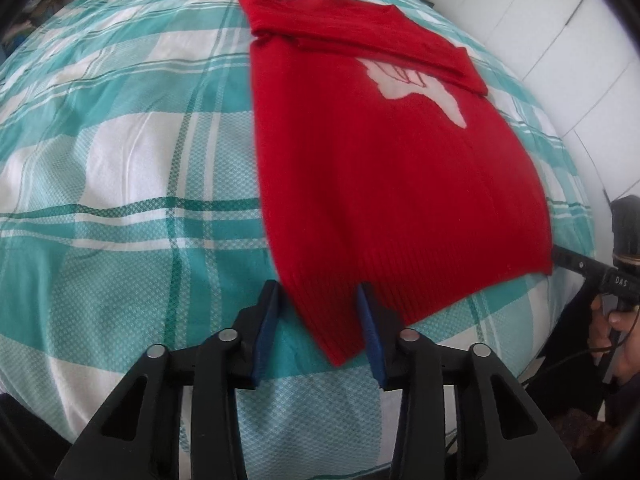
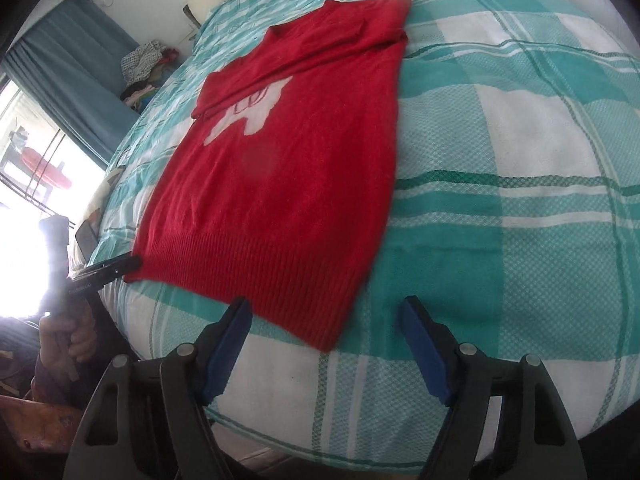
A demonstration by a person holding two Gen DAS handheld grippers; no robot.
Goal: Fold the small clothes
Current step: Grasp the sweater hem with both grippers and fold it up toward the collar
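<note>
The left gripper (image 1: pixel 318 312) has its jaws moderately apart, straddling the near left corner of the red sweater's (image 1: pixel 384 184) ribbed hem (image 1: pixel 352 312), the fabric lying between them but not yet pinched. The right gripper (image 2: pixel 326 332) stands with jaws wide just short of the hem's other corner (image 2: pixel 326 346), which points into the gap. The sweater's long axis runs straight away from both sets of jaws, sleeves (image 2: pixel 296 52) already folded across the chest near the collar, so the next fold likely carries hem toward collar. Beyond lie the teal plaid bedspread (image 2: pixel 500 168), a clothes pile (image 2: pixel 144 68), curtain (image 2: pixel 76 80) and window.
</note>
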